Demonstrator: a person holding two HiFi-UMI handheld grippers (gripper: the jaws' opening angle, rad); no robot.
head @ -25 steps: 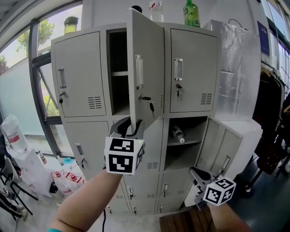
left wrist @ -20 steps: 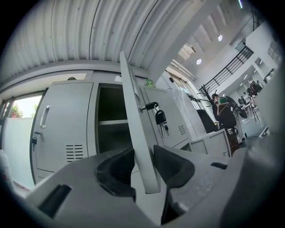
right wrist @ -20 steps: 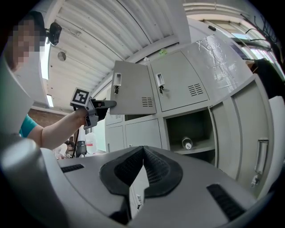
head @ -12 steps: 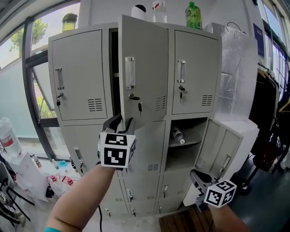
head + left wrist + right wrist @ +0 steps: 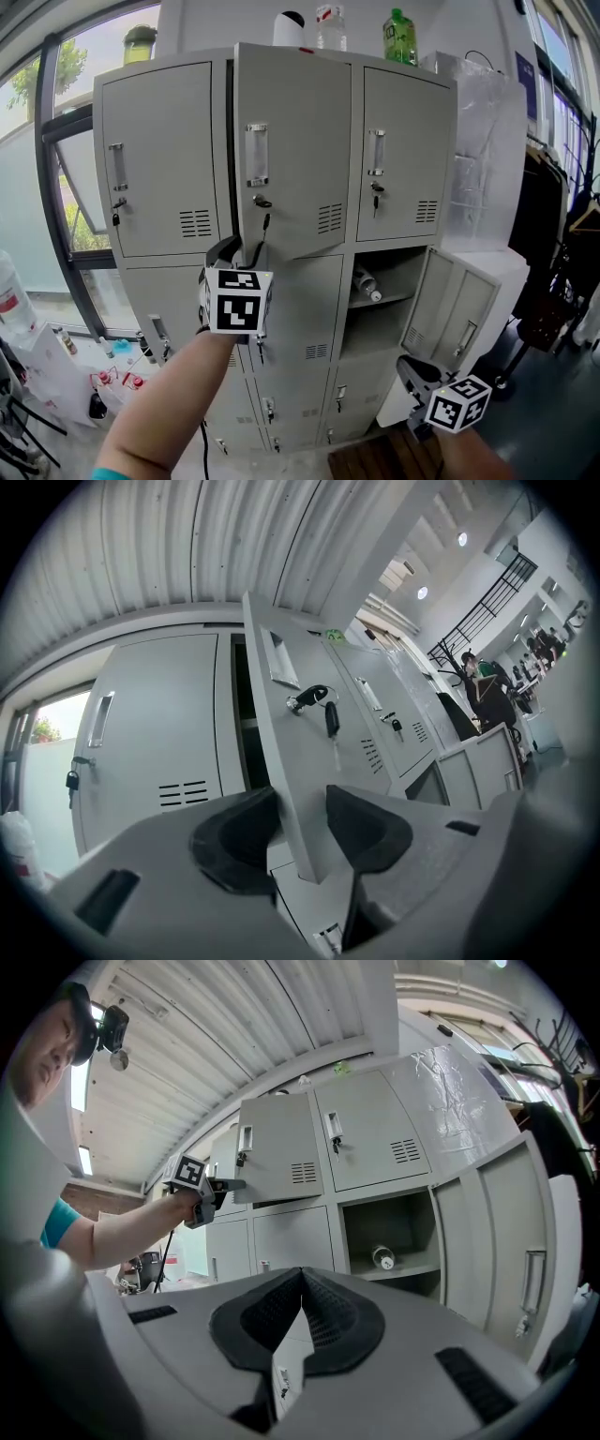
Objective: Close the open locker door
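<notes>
We hold the locker door (image 5: 300,141) nearly shut, our left gripper (image 5: 302,822) opening around its lower edge and our right gripper (image 5: 300,1312) closed, empty; a final push seems needed.

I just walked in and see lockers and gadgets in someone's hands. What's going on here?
A person is closing the top middle locker door with the left gripper. The door is nearly shut, with a dark gap showing along its left edge. Its bottom corner sits between the jaws, which are opening. The right gripper hangs low, jaws together and empty. A lower door on the right stands open, with a bottle on the shelf inside.
</notes>
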